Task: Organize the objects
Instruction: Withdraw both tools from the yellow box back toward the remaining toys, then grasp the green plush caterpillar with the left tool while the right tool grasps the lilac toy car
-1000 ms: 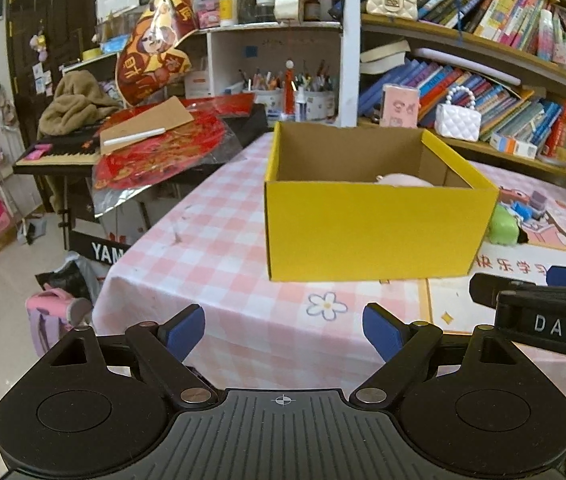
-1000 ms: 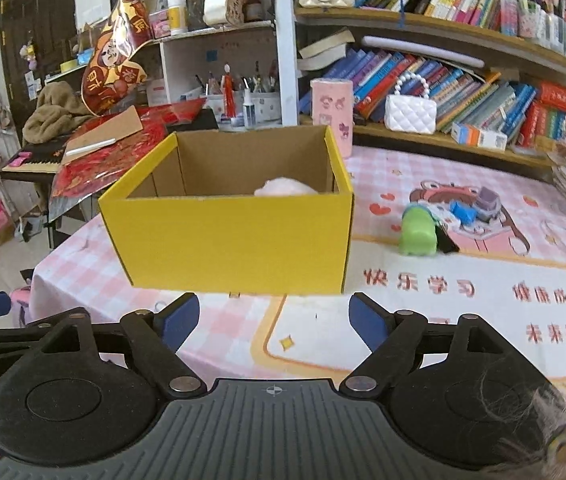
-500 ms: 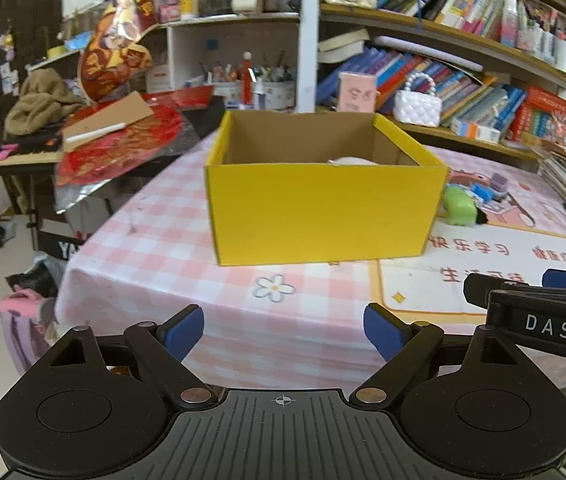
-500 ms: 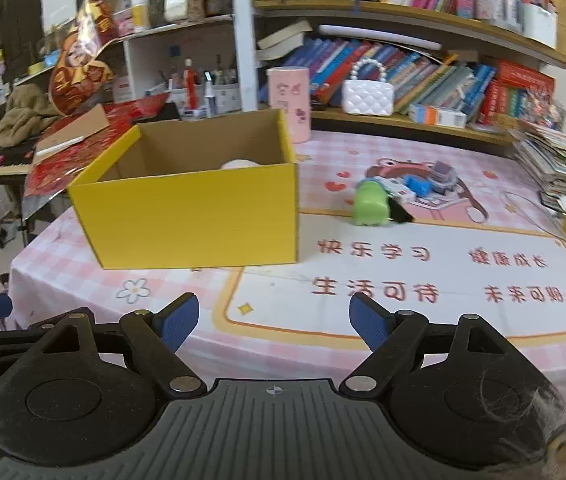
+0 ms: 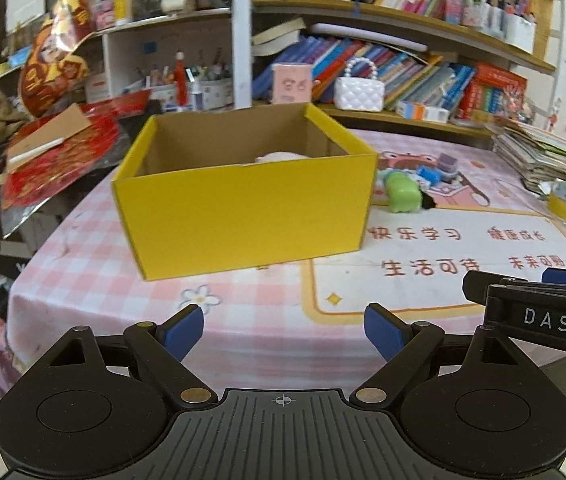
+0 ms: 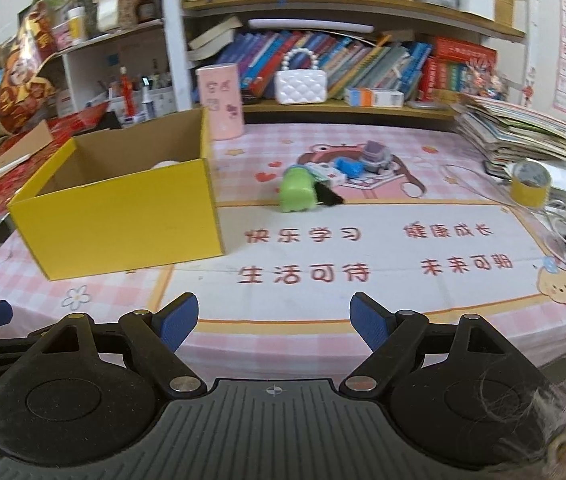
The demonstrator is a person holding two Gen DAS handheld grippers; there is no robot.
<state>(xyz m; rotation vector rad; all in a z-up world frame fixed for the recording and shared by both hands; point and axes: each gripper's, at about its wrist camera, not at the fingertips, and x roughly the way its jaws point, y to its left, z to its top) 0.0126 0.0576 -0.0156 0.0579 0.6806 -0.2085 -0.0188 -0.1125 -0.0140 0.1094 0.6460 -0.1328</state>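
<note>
While both tools hang short of the near edge of the tabletop (image 6: 363,300), the left hand-held gripper (image 5: 284,330) has its 2 blue pads spread wide with nothing between them, and the right hand-held gripper (image 6: 273,320) is released in the same way, gripping nothing.

On the left part of the pink checked cloth stands an open yellow box (image 5: 243,216), upright, its brown cardboard inside showing. Only 1 thing can be seen in it: a pale pinkish-white object (image 5: 279,157) low against the far right inner wall, mostly hidden by the front wall, so what it is cannot be told.

Outside the box, to its right and apart from it, a green toy (image 6: 297,192) lies on the printed mat, with a small black piece (image 6: 329,197) touching its right side. Just behind sit a few small blue, white and purple toys (image 6: 357,164) in a loose cluster.

Near the right edge, a roll of yellow tape (image 6: 529,184) stands beside a stack of books (image 6: 519,136). A pink cylindrical container (image 6: 221,100) stands behind the box's far right corner.
</note>
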